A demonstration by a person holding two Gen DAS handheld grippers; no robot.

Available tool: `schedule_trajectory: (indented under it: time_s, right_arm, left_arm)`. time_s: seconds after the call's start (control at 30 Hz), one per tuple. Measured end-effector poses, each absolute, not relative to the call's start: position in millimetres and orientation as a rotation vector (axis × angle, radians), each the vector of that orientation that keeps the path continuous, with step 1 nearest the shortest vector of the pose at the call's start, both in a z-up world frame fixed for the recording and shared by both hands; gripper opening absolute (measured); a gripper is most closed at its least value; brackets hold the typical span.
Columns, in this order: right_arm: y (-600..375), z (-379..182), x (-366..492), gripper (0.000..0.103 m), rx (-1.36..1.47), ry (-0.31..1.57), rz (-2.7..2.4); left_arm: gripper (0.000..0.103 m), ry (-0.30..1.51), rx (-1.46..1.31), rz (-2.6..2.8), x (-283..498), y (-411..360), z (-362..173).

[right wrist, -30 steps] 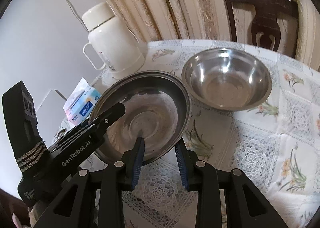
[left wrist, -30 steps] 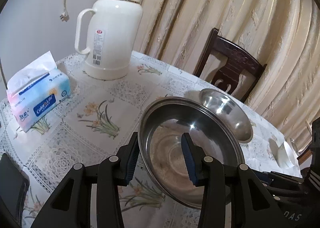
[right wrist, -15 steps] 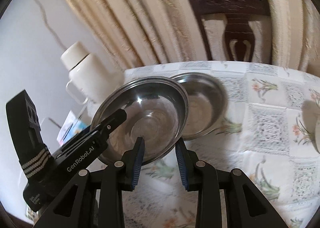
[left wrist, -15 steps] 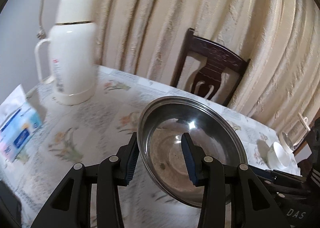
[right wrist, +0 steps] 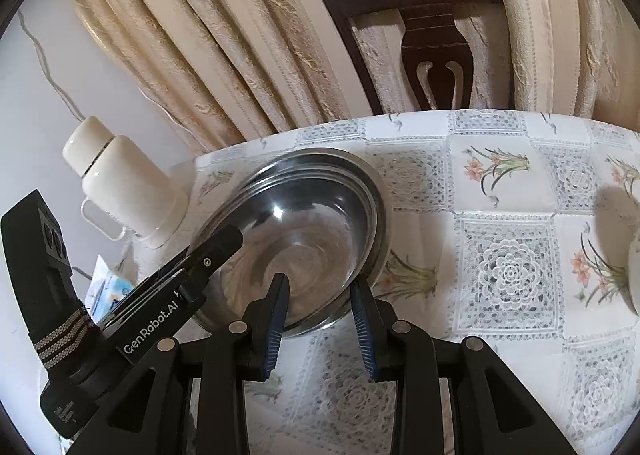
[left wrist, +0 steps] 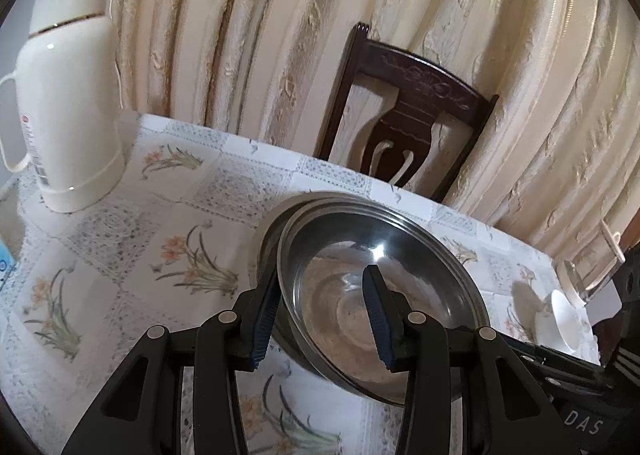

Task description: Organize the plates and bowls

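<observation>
in the left wrist view, the left gripper [left wrist: 320,319] is seen closed on the near left rim of the upper steel bowl [left wrist: 384,295], one pad outside the wall and one inside. the bowl lies straight ahead of the fingers, tilted, and directly under it the rim of a second steel bowl [left wrist: 272,227] shows as a crescent on its far left. the nesting appears almost lined up, the upper bowl sitting a little right of the lower; the coming move is judged to be a lowering. a white cup [left wrist: 564,319] is seen at the right edge, a thermos [left wrist: 68,95] at far left.

in the right wrist view, the right gripper [right wrist: 320,315] is seen gripping the bowl's near rim, one pad inside and one outside, and the left tool reaches in from the left. both hands are equally near. on the tablecloth [right wrist: 508,271] two steel bowls are counted, one thermos, one chair [right wrist: 432,35] behind.
</observation>
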State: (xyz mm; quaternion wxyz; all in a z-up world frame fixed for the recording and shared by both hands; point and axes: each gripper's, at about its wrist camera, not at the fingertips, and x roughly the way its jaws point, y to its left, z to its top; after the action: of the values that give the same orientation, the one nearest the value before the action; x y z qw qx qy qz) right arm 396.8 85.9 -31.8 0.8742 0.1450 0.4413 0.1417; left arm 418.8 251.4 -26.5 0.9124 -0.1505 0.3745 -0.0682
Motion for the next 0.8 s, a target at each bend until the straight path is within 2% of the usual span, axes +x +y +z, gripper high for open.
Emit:
schedule_trajectory:
  time_s: [0.63, 0.8]
  right_arm:
    - [88.4, -41.3, 404.3, 0.034, 0.273, 0.913, 0.253]
    - [81.1, -44.5, 402.5, 0.043, 0.308, 0.924, 0.237]
  left_arm:
    - [0.045, 0.777, -0.317, -0.130, 430.4, 257.3, -40.2]
    - [0.052, 0.769, -0.323, -0.113, 428.1, 260.7, -35.4]
